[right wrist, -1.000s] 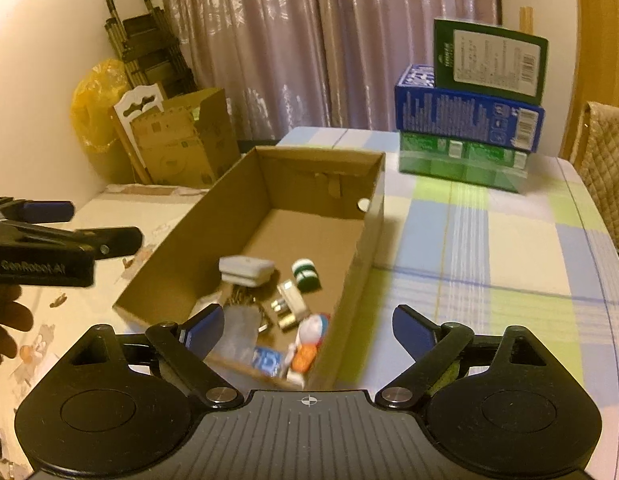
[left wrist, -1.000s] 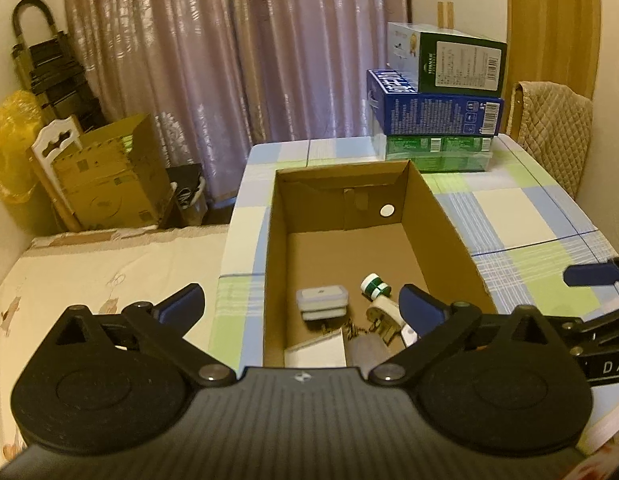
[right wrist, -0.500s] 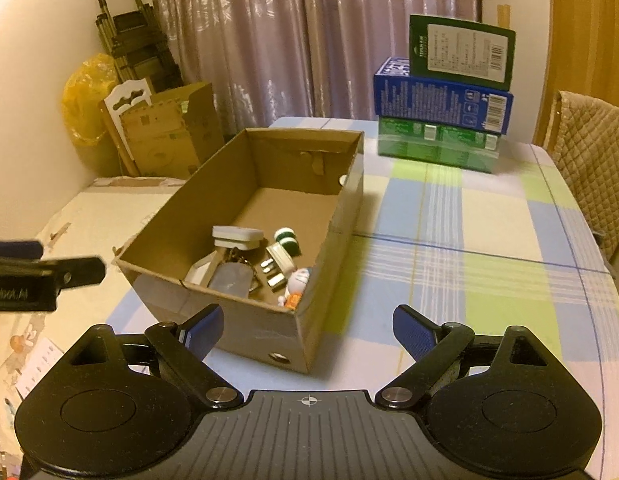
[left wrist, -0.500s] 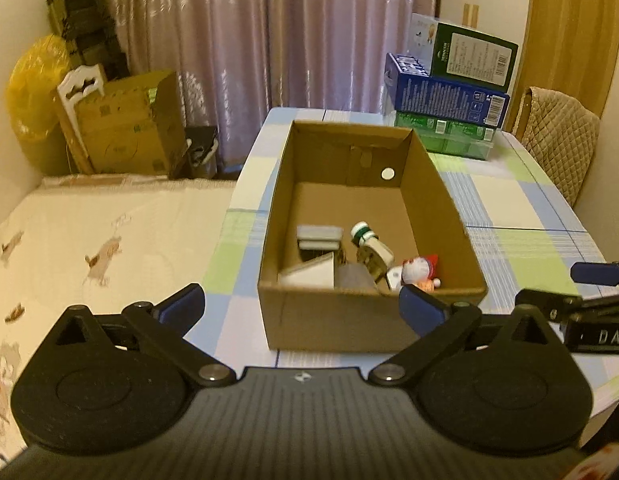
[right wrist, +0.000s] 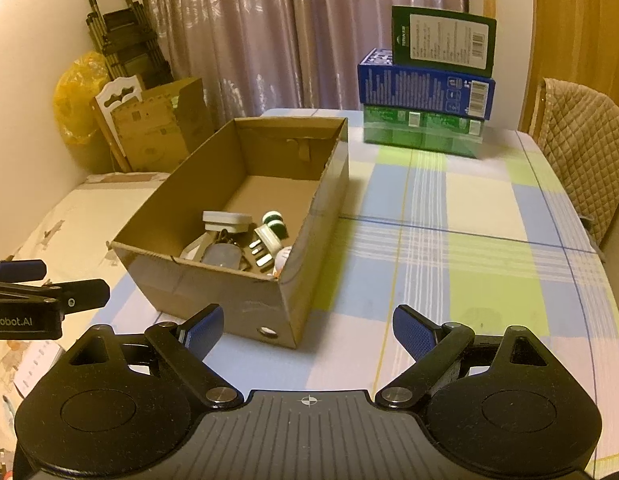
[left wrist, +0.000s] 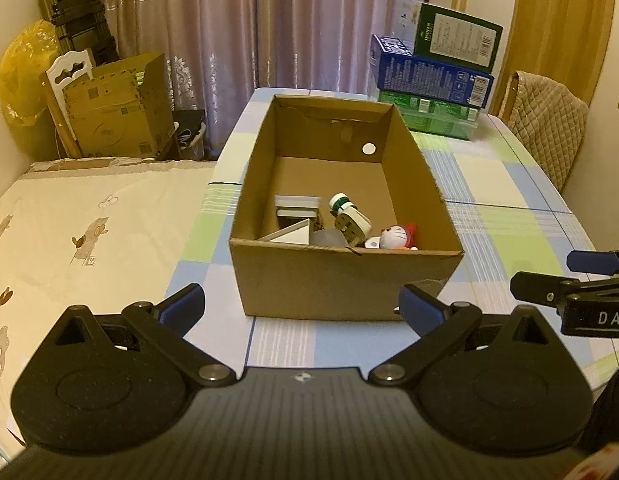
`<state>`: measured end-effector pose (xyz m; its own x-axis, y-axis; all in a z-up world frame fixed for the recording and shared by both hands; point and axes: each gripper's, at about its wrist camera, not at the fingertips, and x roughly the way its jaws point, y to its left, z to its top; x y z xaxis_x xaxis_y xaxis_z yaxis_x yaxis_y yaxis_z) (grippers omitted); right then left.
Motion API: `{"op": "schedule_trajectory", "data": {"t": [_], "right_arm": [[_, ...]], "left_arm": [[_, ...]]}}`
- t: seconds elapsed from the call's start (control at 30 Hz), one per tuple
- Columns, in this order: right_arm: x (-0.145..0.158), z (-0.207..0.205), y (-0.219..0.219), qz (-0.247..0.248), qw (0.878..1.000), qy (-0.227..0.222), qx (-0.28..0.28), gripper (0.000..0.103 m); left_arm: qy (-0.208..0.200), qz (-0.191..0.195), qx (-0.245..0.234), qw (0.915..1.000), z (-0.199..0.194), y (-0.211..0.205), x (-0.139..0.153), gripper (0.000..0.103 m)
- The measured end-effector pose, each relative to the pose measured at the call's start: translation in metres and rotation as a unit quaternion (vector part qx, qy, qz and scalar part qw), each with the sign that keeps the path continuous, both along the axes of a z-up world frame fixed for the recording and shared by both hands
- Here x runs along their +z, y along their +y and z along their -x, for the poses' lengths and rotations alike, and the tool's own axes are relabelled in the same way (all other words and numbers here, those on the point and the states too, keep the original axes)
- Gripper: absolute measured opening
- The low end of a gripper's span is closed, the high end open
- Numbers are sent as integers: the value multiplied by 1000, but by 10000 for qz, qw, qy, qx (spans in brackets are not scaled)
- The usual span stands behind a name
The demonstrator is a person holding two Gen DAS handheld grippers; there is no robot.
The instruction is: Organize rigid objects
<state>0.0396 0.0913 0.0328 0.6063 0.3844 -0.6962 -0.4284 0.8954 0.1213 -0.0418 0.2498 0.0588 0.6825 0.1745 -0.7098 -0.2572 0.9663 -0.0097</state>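
An open cardboard box point(left wrist: 341, 280) point(right wrist: 213, 284) stands on the checked table. Inside lie several small items: a white flat case point(left wrist: 297, 205) point(right wrist: 225, 221), a green-and-white bottle point(left wrist: 340, 201) point(right wrist: 274, 222), a beige plug adapter point(left wrist: 351, 227), a white triangular piece point(left wrist: 294, 236) and a small doll with a red hat point(left wrist: 397, 236). My left gripper point(left wrist: 301, 307) hangs open and empty just in front of the box's near wall. My right gripper point(right wrist: 307, 330) is open and empty too, near the box's front right corner. Each gripper shows at the edge of the other's view.
Stacked green and blue cartons point(left wrist: 433, 80) point(right wrist: 425, 92) stand at the table's far end. A padded chair back point(right wrist: 581, 148) is at the right. A patterned bed point(left wrist: 81, 232) lies left of the table, with a cardboard box point(left wrist: 117, 108) and a yellow bag point(left wrist: 21, 72) beyond.
Both grippers have drawn back from over the box toward the table's near edge. The box's front wall now shows in both views. Jaws stayed wide.
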Motion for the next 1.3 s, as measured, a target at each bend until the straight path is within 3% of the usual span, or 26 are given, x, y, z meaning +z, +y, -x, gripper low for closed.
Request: {"op": "schedule_trajectory", "data": {"t": [1.3], "right_arm": [[-2, -1, -5, 3, 10000, 64, -26, 89]], "left_arm": [[16, 72, -154, 9999, -7, -12, -8, 102]]}}
